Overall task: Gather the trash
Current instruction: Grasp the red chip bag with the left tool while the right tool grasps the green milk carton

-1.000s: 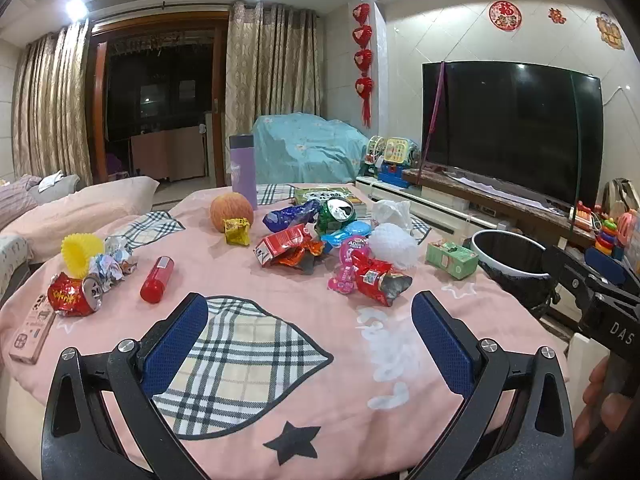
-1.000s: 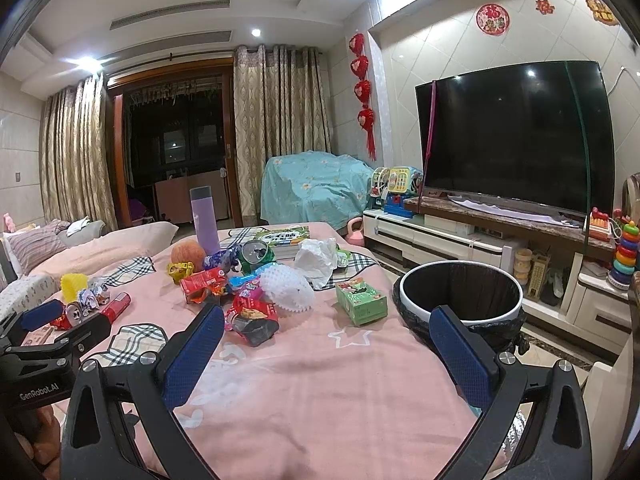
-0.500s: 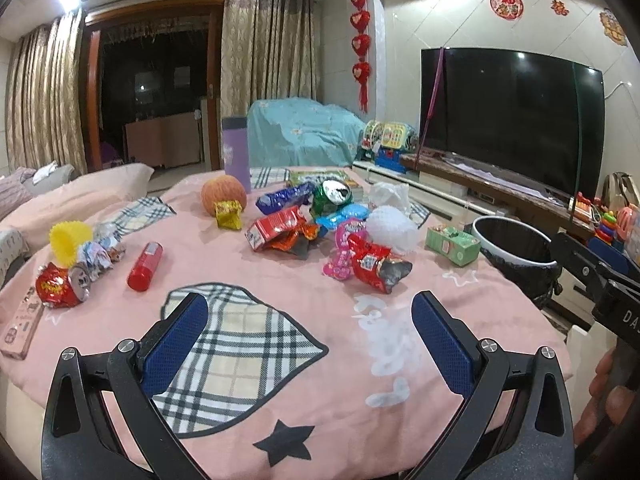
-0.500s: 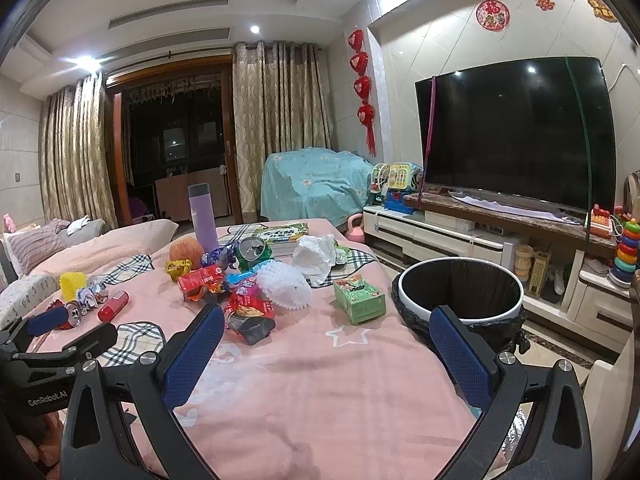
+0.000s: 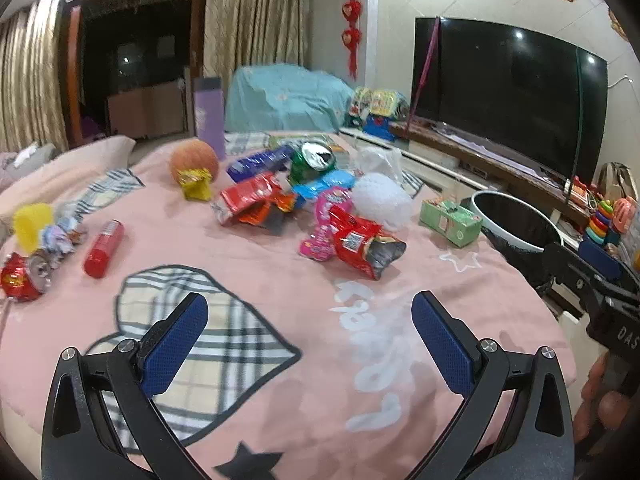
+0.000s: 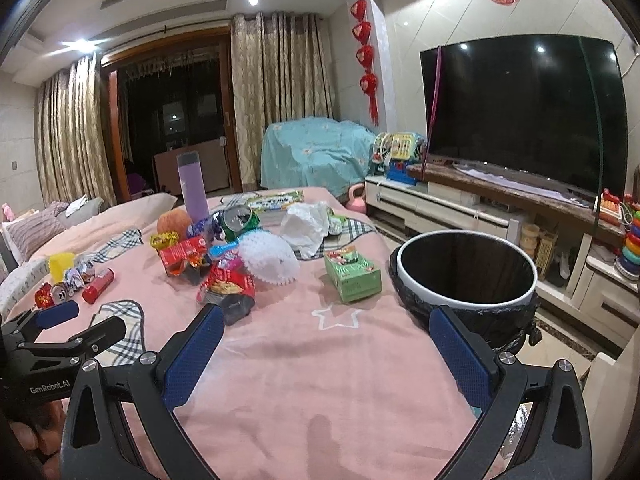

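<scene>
Snack wrappers lie heaped mid-table on the pink cloth: a red torn packet (image 5: 362, 246) (image 6: 228, 286), a pink one (image 5: 322, 228), a red-orange one (image 5: 250, 202), a green crushed can (image 5: 312, 162) (image 6: 238, 220), a white foam net (image 5: 382, 200) (image 6: 270, 258) and a green carton (image 5: 450, 222) (image 6: 352, 274). A black-lined bin (image 6: 466, 276) (image 5: 518, 226) stands off the table's right edge. My left gripper (image 5: 310, 336) hovers open, short of the heap. Open too, my right gripper (image 6: 326, 354) hangs over bare cloth between carton and bin.
At the table's left lie a red tube (image 5: 104, 248), a crushed red can (image 5: 20, 278) and a yellow cup (image 5: 30, 222). Behind the heap stand an orange fruit (image 5: 194, 158) and a purple flask (image 5: 210, 118). A TV (image 6: 524, 120) on its cabinet fills the right.
Both grippers have moved forward over the table, so the heap and the bin look closer. Both sets of jaws stay wide apart and nothing has been taken hold of.
</scene>
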### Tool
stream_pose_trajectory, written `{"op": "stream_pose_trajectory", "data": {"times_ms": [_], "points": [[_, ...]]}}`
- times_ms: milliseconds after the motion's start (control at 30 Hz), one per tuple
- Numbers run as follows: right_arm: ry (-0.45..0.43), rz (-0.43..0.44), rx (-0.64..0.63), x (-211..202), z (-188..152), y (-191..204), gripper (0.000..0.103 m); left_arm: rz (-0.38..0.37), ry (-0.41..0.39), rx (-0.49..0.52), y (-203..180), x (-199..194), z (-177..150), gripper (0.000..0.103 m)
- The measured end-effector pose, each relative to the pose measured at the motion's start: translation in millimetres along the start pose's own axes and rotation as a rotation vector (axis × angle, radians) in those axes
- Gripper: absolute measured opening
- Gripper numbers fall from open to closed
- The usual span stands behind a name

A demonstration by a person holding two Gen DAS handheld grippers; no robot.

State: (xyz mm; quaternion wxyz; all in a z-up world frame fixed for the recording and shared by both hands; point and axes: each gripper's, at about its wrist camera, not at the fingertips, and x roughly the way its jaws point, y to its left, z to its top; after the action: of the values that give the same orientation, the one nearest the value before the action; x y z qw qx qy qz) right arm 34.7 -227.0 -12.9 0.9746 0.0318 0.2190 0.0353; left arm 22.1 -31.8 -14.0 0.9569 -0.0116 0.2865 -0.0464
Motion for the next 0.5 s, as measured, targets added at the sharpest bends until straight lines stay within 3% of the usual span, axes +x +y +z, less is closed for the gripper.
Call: {"op": "stream_pose_trajectory", "data": {"times_ms": [500], "points": [[0.162, 0.119, 0.037, 71, 18, -29, 0.103, -0.042, 0.128, -0.004, -12, 66, 24, 0.103]]}}
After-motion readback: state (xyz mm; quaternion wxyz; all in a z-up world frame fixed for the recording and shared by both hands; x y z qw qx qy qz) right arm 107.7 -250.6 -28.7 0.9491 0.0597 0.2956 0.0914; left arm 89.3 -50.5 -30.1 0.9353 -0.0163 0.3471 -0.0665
